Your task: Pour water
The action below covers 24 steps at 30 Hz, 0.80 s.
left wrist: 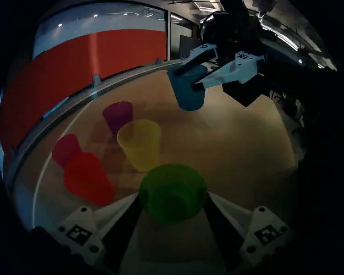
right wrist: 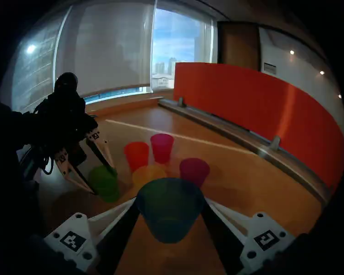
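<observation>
Blue cup (right wrist: 169, 220) is pinched by the right gripper (right wrist: 169, 200); the left gripper (left wrist: 172, 194) pinches the green cup (left wrist: 172, 208), with the yellow cup (left wrist: 140, 143) at eleven o'clock.

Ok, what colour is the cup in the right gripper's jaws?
The cup is blue, leaning teal; the left gripper view shows it best.

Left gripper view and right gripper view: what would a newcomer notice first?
First, the two held cups: the left gripper clamps a green cup close to its camera, and the right gripper holds a blue cup raised above the table. Next, a yellow cup, purple cup, red cup and pink cup cluster on that wooden table, before a long orange-red wall panel.
</observation>
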{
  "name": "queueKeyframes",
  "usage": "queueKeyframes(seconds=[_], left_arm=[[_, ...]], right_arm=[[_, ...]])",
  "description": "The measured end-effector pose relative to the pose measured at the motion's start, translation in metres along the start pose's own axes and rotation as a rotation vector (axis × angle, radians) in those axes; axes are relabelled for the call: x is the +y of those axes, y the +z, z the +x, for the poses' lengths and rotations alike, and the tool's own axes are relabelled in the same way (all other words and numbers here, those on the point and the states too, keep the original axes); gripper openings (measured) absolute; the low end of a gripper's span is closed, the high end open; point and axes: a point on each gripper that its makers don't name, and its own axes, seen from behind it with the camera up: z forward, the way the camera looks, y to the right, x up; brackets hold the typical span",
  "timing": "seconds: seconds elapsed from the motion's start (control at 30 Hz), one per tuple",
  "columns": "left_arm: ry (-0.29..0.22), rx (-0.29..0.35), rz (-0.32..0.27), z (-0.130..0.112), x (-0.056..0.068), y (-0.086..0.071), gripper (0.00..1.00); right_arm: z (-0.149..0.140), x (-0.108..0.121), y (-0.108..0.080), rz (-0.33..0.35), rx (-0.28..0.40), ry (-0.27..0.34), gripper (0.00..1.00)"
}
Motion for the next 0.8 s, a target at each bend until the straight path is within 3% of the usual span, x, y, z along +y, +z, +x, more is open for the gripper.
queueKeyframes(seconds=[0.3,0.5,0.8], left_arm=[[0.003,0.008,-0.006,-0.003,0.001,0.000,0.87],[-0.010,-0.019,-0.021,-0.009,0.003,0.001,0.87],[-0.023,-0.031,-0.031,-0.015,0.004,-0.002,0.98]], right_arm=[[-0.007,-0.004,0.005,0.003,-0.016,-0.001,0.92],[-0.012,-0.008,0.008,0.010,-0.025,0.011,0.92],[-0.031,-0.014,0.016,0.023,-0.058,0.029,0.92]])
